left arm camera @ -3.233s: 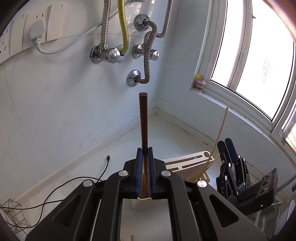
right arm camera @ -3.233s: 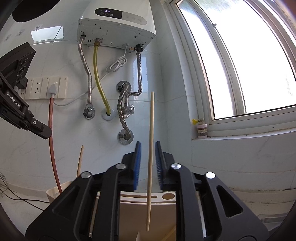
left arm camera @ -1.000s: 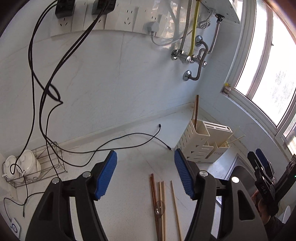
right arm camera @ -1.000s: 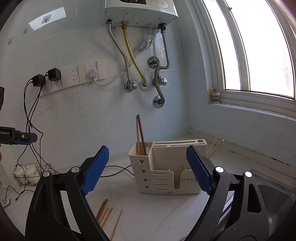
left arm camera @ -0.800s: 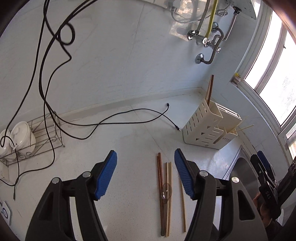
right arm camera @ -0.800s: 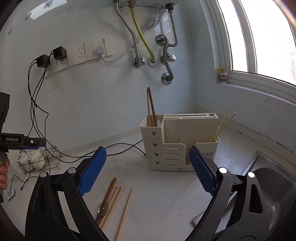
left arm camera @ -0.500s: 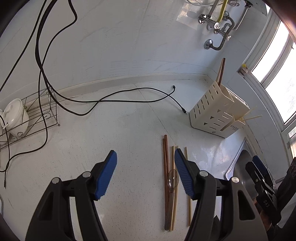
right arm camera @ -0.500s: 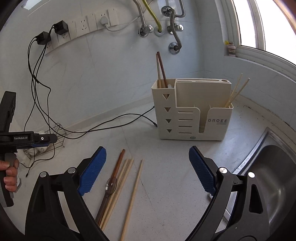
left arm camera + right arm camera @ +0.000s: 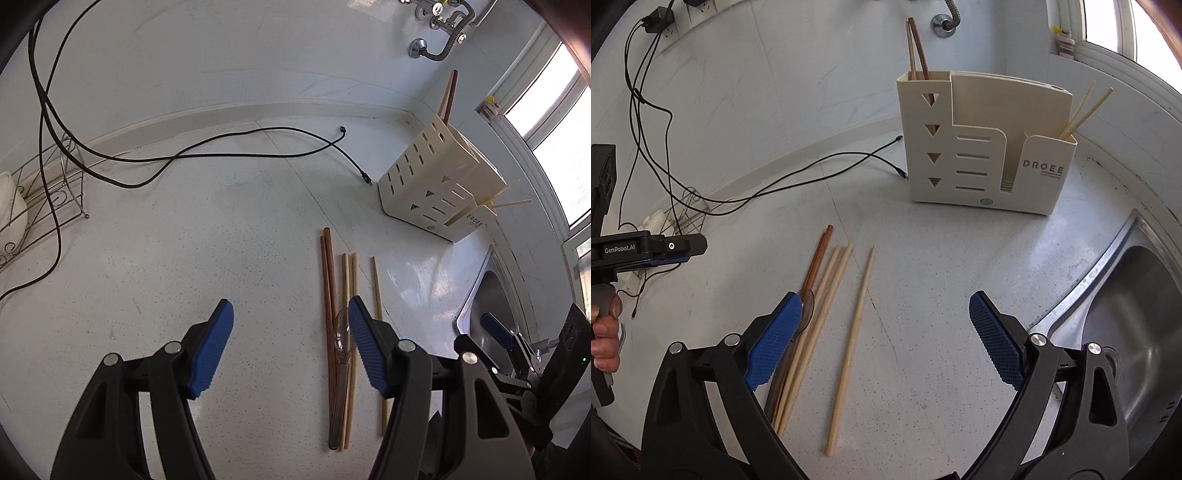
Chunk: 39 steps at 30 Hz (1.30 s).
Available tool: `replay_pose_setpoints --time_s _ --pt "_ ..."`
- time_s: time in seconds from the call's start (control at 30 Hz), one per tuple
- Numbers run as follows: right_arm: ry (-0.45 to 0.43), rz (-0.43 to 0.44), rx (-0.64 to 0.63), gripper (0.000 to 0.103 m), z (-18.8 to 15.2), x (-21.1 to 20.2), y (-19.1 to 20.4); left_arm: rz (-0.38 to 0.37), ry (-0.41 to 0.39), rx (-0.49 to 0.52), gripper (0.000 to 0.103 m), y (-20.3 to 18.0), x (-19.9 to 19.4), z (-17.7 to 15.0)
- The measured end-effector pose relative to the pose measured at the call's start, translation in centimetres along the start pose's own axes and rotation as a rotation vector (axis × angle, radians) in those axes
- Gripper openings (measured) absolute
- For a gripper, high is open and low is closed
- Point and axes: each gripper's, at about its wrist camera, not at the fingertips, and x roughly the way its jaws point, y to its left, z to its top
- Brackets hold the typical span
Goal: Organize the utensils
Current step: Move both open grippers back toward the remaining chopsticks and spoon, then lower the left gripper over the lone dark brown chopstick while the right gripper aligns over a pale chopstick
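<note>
1. Here the left gripper (image 9: 290,314) stands with its jaws wide apart and nothing between them, over bare counter (image 9: 221,236).
2. Its right blue pad (image 9: 365,350) covers part of the utensils lying on the counter just beside it.
3. The right gripper (image 9: 886,314) is spread wide too and holds nothing; a single pale chopstick (image 9: 851,350) lies on the counter between its pads as seen from the right wrist.
4. Its left pad (image 9: 774,339) overlaps a clear spoon (image 9: 807,308) and the pile beside it.
5. That pile is two dark chopsticks (image 9: 328,295) and a pale pair (image 9: 349,280) lying side by side, close together, with the spoon on top of them; the single pale one lies a little apart.
6. Farther back stands a cream holder (image 9: 982,147), upright near the wall.
7. Its tall left compartment holds a dark stick and a pale one (image 9: 916,48); its low right compartment holds two thin pale sticks (image 9: 1086,107), leaning out.
8. A sink (image 9: 1137,317) sits right of the holder.
9. Black cables (image 9: 221,147) trail across the counter to the left, near a wire rack (image 9: 40,199).
10. A hand (image 9: 605,336) grips the left tool's handle at the right wrist view's left edge.
</note>
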Motion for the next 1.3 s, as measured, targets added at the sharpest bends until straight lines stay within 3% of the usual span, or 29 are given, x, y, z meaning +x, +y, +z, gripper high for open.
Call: replay_pose_setpoints --time_s 0.3,0.43,0.6,0.63,0.7,1.03,1.3 --pt "0.162 -0.001 -0.027 0.082 -1.5 3.0 1.0 -0.036 0.128 0.030 0.064 -0.7 4.1 0.7" --pt "0.223 0.002 -0.052 0.074 -2.2 3.9 1.7 -0.050 0.181 0.044 0.064 -0.9 5.8 1.1" --pt "0.244 -0.018 -0.079 0.074 -2.6 4.4 1.9 -0.052 0.240 0.045 0.064 -0.8 7.8 1.6" --pt "0.251 -0.014 -0.083 0.069 -2.6 4.5 1.9 -0.050 0.249 0.039 0.064 -0.7 8.2 1.7" --pt "0.272 -0.014 -0.101 0.061 -2.7 4.9 2.1 -0.041 0.263 0.042 0.064 -0.7 8.7 1.9" --pt "0.325 -0.035 -0.167 0.055 -3.0 5.7 3.1 0.020 0.300 0.111 0.064 -1.8 10.6 2.1" --pt "0.409 -0.021 -0.141 0.053 -1.6 6.4 3.4 0.082 0.312 0.149 0.064 -2.6 11.5 2.6"
